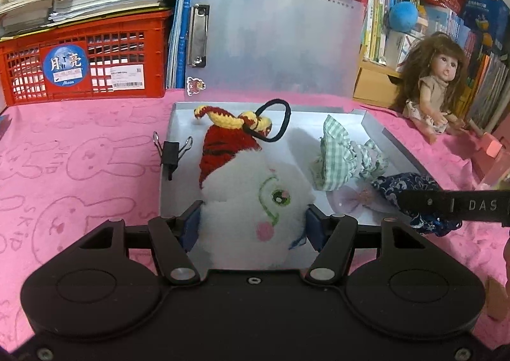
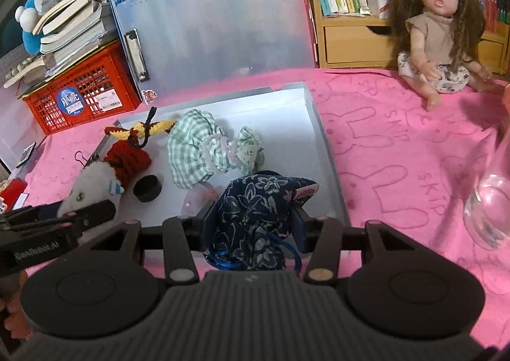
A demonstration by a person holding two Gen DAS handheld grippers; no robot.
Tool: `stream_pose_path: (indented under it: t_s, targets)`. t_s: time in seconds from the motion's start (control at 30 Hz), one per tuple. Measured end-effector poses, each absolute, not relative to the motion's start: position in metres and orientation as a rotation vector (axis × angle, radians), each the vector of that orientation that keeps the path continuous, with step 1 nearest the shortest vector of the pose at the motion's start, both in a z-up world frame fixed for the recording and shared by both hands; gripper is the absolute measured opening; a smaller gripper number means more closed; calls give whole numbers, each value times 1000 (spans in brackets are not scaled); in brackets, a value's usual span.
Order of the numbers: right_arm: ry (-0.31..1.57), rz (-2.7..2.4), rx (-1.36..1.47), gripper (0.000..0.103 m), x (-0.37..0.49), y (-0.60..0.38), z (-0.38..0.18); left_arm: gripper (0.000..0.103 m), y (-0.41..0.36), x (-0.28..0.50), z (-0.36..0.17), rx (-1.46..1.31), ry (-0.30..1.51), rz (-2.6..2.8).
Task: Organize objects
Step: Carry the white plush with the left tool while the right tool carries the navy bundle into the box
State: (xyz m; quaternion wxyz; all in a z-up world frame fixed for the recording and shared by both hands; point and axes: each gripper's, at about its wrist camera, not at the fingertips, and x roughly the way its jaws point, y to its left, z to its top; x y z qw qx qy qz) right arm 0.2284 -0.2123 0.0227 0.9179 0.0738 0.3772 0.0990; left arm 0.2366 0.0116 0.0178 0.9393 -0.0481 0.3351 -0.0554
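An open grey box [image 1: 178,176] [image 2: 322,138] lies on the pink cloth with its lid up. My left gripper [image 1: 251,224] is shut on a white plush toy [image 1: 248,198] with a red knitted hat, over the box's near left part; the plush toy also shows in the right wrist view [image 2: 89,189]. My right gripper [image 2: 251,220] is shut on a dark blue floral pouch [image 2: 255,208] at the box's near edge; the pouch also shows in the left wrist view [image 1: 411,189]. A green checked scrunchie [image 1: 338,154] [image 2: 204,147] lies inside the box.
A black binder clip [image 1: 170,152] grips the box's left wall. A black round disc [image 2: 147,188] lies in the box. A red crate [image 1: 86,61] with books stands at the back left. A doll [image 2: 436,26] sits at the back right. A clear glass [image 2: 491,201] stands at the right.
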Motion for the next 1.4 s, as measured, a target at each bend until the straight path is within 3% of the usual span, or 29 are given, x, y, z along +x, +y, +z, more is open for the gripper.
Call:
stream_pose_path:
  t_s: [1.1,1.33,1.4]
  targets:
    - [769,237,191,52,278,-192,4,61,2,290,-6,-61,667,-47]
    - [761,233,201,62,276,-192,3,65,2,287,-5,-66,677,-56]
    - [754,232,199,69,273,-193,5,75,3,284,-4,-65,683,-59]
